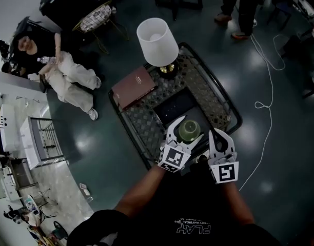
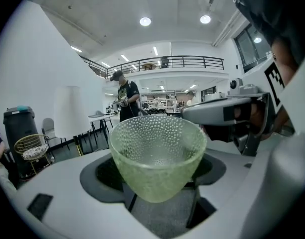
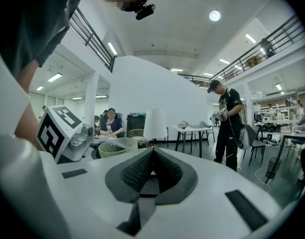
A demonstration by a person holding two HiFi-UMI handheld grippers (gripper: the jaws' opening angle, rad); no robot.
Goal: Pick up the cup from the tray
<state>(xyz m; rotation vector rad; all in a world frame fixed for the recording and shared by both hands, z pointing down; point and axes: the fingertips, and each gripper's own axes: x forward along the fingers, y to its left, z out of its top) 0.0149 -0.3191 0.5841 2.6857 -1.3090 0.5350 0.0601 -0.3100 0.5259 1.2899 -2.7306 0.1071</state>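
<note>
Cup (image 2: 157, 156), green pebbled glass, sits clamped between the left gripper's (image 1: 187, 132) jaws above the tray (image 1: 205, 94). Right gripper (image 1: 221, 136) is alongside, jaws pressed together, empty. Forearms (image 1: 141, 191) reach forward; shirt (image 1: 193, 227) print reads "PLAY", upside down.

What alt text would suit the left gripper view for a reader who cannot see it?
A pale green, bumpy glass cup sits upright, clamped between the jaws of the left hand-held gripper. Behind it are a white lamp and a person standing in a bright hall.
</note>
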